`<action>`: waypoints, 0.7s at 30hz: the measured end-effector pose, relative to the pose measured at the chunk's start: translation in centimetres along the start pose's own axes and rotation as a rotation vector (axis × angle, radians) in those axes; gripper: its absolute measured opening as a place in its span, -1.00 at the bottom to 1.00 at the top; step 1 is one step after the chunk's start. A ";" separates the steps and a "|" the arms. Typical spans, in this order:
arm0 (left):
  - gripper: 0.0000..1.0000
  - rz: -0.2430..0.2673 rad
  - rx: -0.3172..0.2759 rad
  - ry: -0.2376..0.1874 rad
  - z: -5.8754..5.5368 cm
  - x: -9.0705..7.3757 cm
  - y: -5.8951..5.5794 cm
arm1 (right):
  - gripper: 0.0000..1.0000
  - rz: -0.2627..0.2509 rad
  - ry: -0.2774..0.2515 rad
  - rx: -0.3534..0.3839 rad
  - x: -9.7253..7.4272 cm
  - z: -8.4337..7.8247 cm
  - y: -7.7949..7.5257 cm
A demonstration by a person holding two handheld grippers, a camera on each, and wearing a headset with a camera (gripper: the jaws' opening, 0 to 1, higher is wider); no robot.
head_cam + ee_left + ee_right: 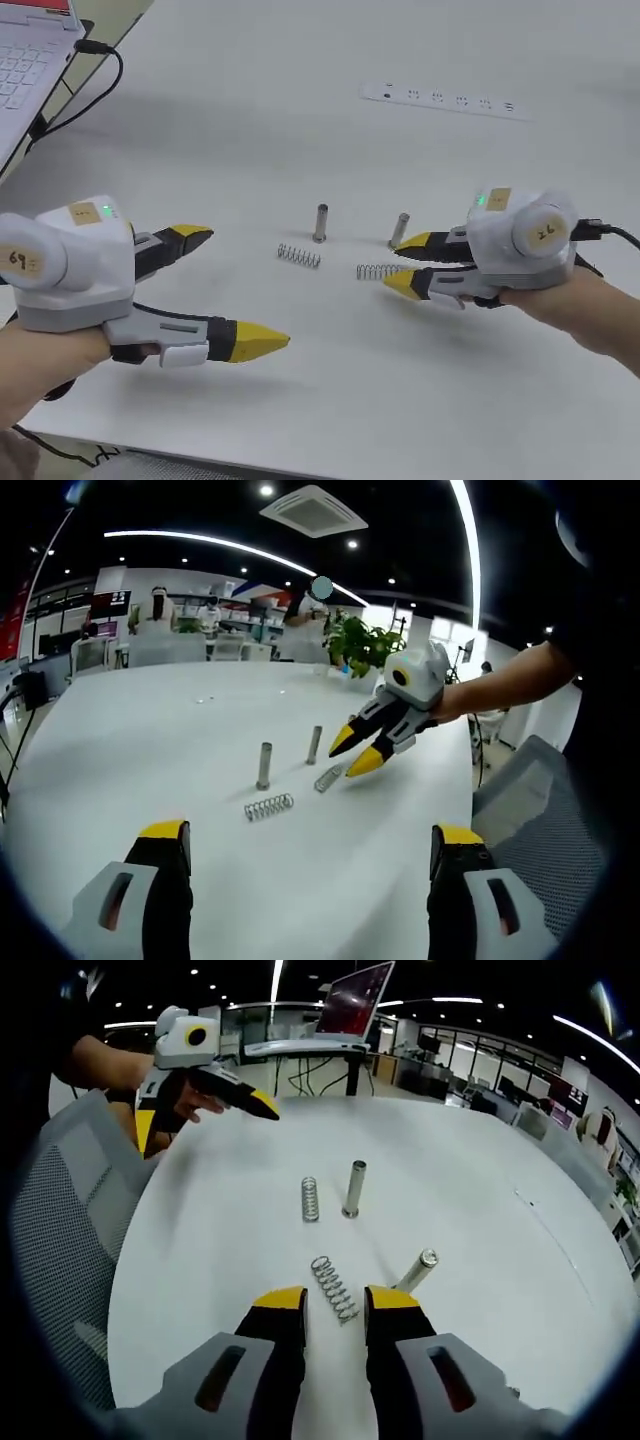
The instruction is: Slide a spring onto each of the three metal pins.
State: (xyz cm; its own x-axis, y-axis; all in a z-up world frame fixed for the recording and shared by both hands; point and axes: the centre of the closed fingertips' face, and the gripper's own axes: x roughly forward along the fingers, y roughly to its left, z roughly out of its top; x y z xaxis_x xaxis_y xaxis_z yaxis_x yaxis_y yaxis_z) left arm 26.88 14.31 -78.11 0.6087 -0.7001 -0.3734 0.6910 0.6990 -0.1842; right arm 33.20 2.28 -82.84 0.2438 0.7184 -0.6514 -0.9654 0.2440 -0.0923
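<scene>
Right tool [335, 1302], jaws slightly apart, straddles one end of a spring [325, 1275]; left tool [310, 832] gapes wide. Pinched off-centre, the spring could squirt away.

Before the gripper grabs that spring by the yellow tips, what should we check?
1. Right gripper open: ok, jaws apart.
2. Near spring lined up: ok, one end lies between the tips.
3. Spring held: not ok, it rests on the table.
4. Upright pin standing straight: ok.
5. Second pin straight: not ok, it leans.
6. Left gripper out of the way: ok, open and apart from the other spring.
</scene>
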 end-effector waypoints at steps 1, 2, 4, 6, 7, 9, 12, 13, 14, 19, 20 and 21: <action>0.94 0.000 -0.001 0.001 0.0 0.0 0.0 | -0.59 0.001 0.003 0.001 0.1 0.0 0.0; 0.94 -0.001 -0.001 0.001 0.0 0.0 0.0 | -0.59 0.003 0.003 0.001 0.2 0.1 0.0; 0.94 0.001 -0.003 0.003 -0.1 -0.1 0.1 | -0.59 0.009 0.007 0.007 0.5 0.2 0.1; 0.94 0.002 -0.005 0.002 -0.2 -0.1 0.2 | -0.59 0.016 0.014 0.006 0.6 0.0 0.2; 0.93 0.004 -0.006 0.003 -0.2 -0.2 0.2 | -0.59 0.020 0.024 0.008 0.8 -0.3 0.3; 0.93 0.005 -0.007 0.001 -0.2 -0.2 0.3 | -0.61 0.023 0.041 0.007 0.8 -0.8 0.3; 0.94 0.001 -0.009 0.001 -0.3 -0.3 0.2 | -0.69 0.021 0.054 0.008 0.9 -1.0 0.2; 0.94 0.001 -0.007 0.002 -0.3 -0.2 0.2 | -0.72 0.019 0.054 0.005 0.9 -1.0 0.2; 0.94 0.000 -0.007 0.004 -0.3 -0.2 0.1 | -0.75 0.020 0.057 0.005 0.9 -1.1 0.2; 0.93 -0.001 -0.007 0.006 -0.4 -0.2 0.0 | -0.83 0.023 0.072 -0.007 1.1 -1.6 0.2; 0.93 -0.001 -0.006 0.006 -0.3 -0.2 0.0 | -0.83 0.026 0.073 -0.023 1.0 -1.6 0.3; 0.93 -0.001 -0.005 0.008 -0.4 -0.2 0.0 | -0.83 0.027 0.074 -0.036 1.0 -1.7 0.4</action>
State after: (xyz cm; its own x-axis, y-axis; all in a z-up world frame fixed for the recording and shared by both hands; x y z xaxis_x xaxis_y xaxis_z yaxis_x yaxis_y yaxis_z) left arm 26.62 14.50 -78.36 0.6053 -0.6994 -0.3801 0.6895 0.6993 -0.1887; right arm 32.90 2.01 -84.78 0.2115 0.6737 -0.7081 -0.9745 0.2009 -0.1000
